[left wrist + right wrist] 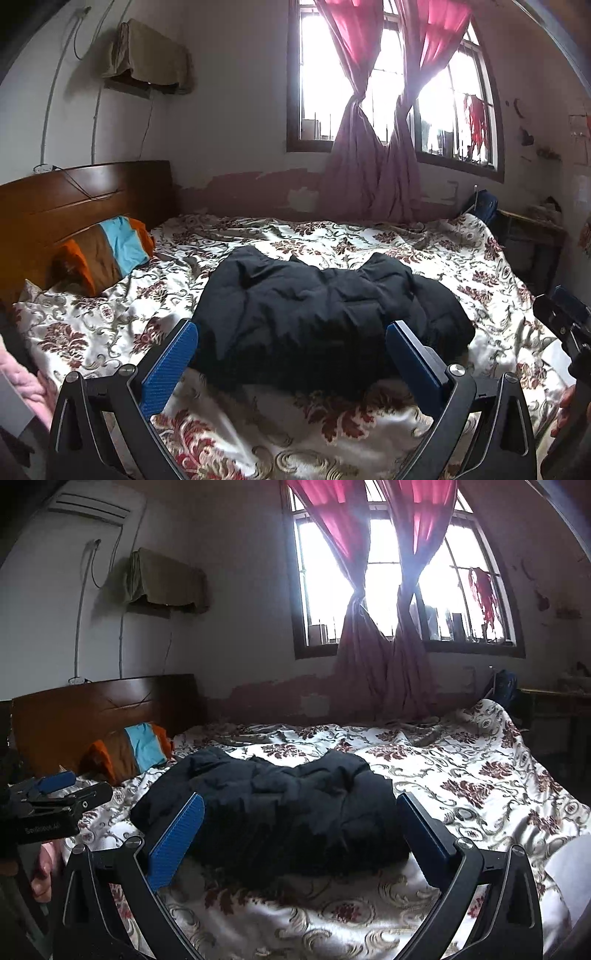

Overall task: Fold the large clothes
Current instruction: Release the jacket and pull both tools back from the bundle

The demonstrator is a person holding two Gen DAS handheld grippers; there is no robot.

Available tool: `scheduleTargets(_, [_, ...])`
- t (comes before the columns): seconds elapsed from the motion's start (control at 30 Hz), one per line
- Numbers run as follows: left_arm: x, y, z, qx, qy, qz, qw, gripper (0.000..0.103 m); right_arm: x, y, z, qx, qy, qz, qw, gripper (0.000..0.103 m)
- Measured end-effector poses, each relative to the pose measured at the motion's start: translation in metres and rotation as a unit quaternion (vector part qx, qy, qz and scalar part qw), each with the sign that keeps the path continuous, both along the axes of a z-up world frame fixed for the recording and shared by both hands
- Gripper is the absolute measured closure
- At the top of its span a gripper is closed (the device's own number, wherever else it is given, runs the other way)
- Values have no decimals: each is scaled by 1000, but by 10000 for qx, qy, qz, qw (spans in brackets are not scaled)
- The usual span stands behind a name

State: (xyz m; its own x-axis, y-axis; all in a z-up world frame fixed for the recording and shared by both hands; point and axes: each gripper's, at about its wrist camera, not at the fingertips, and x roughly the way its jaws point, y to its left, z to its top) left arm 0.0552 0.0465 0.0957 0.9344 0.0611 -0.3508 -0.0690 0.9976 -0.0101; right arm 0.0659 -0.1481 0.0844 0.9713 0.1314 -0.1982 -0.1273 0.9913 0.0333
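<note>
Jacket (317, 317) bundled on floral bedspread (369, 236); left hand-held gripper (291, 354) and right hand-held gripper (301, 829) both spread apart, holding nothing

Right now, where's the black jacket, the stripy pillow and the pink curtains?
black jacket (317, 317): left wrist view, middle of its puffy top.
stripy pillow (107, 254): left wrist view, brown stripe.
pink curtains (384, 664): right wrist view, gathered lower folds.

left gripper (291, 354): jaws spread wide, nothing held, level, facing forward | right gripper (301, 830): jaws spread wide, nothing held, level, facing forward | the two side by side, apart
</note>
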Motion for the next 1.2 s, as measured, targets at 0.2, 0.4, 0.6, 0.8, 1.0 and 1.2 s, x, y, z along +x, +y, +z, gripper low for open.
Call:
scheduleTargets(0.2, [-16,0,-24,117,69,-61,9999,0,-14,5,-26,-142,98,-206,9996,2])
scheduleTargets(0.4, [-27,2,-49,104,460,-1,9989,0,-34,1,-44,-214,238,-564,9979,1])
scheduleTargets(0.6, [-49,4,-65,34,567,91,9983,0,-36,3,-60,-317,508,-252,9979,2])
scheduleTargets(0.8, [-52,16,-89,-193,817,319,9960,0,-37,6,-65,-336,484,-122,9982,2])
scheduleTargets(1.0, [-53,18,-94,-124,822,373,9958,0,-42,7,-63,-289,330,-152,9989,2])
scheduleTargets(1.2, [-54,17,-93,-101,789,365,9962,0,-41,3,-63,-230,336,-218,9989,2])
